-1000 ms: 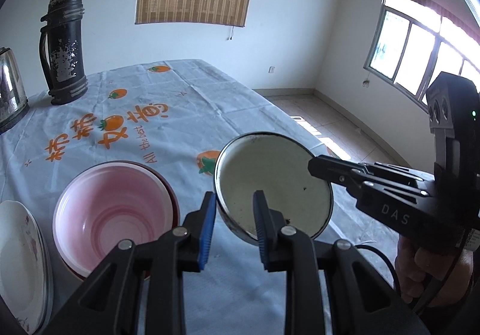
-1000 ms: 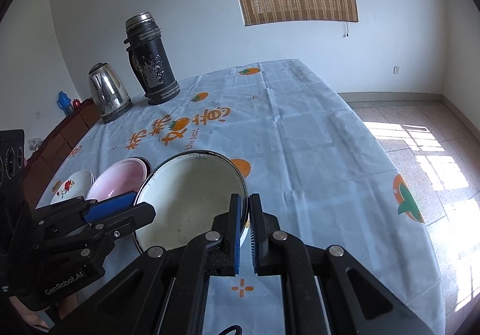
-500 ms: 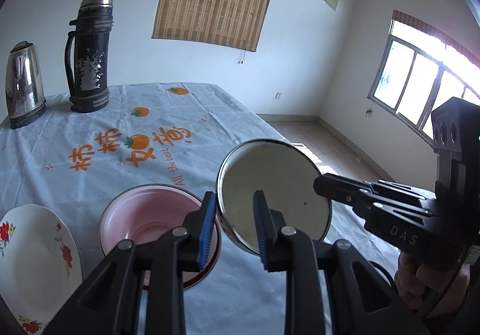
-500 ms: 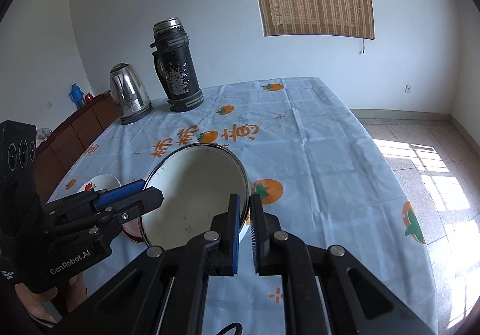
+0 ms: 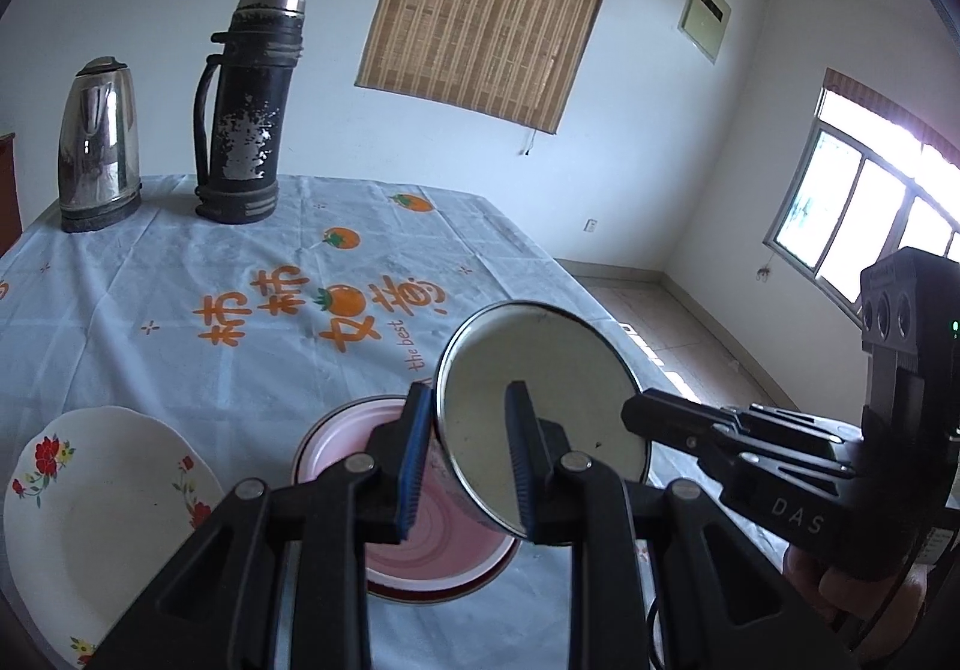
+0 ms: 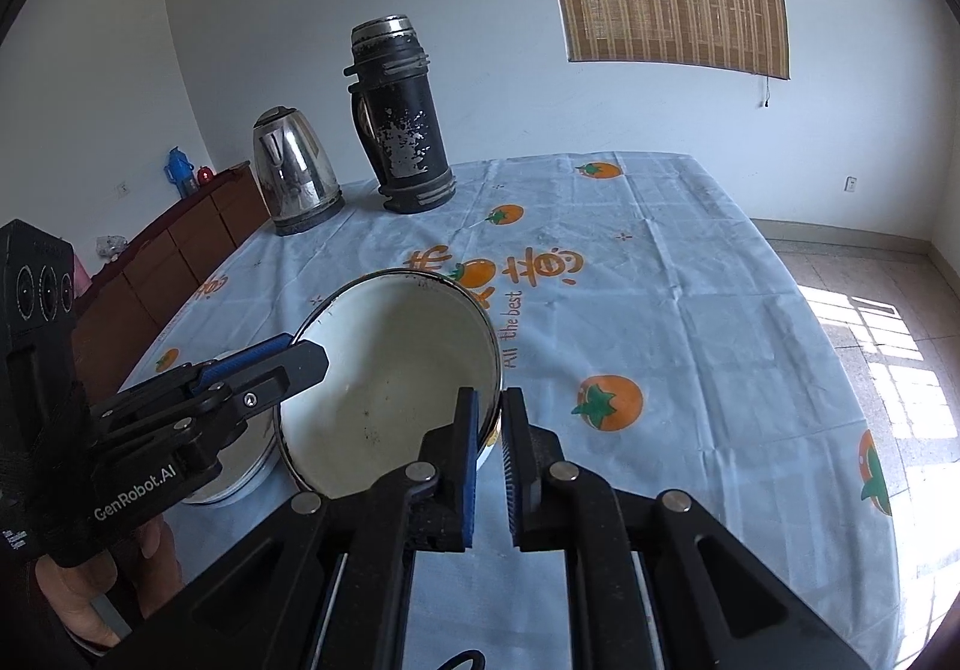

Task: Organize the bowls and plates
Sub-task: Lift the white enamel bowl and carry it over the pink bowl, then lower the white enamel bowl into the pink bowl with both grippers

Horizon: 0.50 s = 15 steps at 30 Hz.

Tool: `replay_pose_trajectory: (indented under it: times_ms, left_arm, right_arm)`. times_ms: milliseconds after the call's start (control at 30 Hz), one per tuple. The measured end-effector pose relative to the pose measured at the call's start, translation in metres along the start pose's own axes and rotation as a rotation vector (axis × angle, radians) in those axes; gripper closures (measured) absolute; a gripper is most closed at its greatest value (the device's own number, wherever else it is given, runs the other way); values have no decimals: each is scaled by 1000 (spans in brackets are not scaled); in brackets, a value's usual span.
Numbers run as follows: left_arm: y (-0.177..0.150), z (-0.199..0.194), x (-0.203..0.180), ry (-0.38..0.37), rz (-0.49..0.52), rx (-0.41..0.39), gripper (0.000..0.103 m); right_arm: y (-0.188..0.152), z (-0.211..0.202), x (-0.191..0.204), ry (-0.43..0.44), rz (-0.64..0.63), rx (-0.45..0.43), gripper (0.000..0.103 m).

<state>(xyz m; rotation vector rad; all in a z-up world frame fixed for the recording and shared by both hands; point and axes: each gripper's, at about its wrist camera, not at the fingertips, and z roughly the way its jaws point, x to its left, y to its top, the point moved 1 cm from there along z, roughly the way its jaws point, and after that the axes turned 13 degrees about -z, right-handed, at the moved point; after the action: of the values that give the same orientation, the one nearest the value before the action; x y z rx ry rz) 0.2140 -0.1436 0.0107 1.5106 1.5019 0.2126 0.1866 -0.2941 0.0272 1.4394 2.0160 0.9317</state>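
A home dining room: cloth-covered counter (image 5: 180, 280), kettle (image 5: 99, 141) and thermos (image 5: 249, 111) at its far end, bamboo blind (image 5: 486, 3), tiled floor (image 6: 870, 298).

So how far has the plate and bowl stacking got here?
Done: nothing stacked yet that I can see. In hand: the left gripper and right gripper both pinch the enamel bowl's rim, holding it tilted above the pink bowl. Left: setting it down, and the floral plate lies apart.
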Motion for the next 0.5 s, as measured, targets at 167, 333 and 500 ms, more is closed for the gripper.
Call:
replay_pose_trajectory:
  times_ms: [167,333,500]
  left_arm:
    - [5,2,12,14,-35,2,81]
    - [4,5,17,36,-41,9,81]
    - [3,9,23,59,-52,23,81]
  right_arm:
    - [1,13,9,28,-4,24,94]
    - [-2,21,14,35,-4,40,93]
    - [-4,29,15,42,-1,56,93]
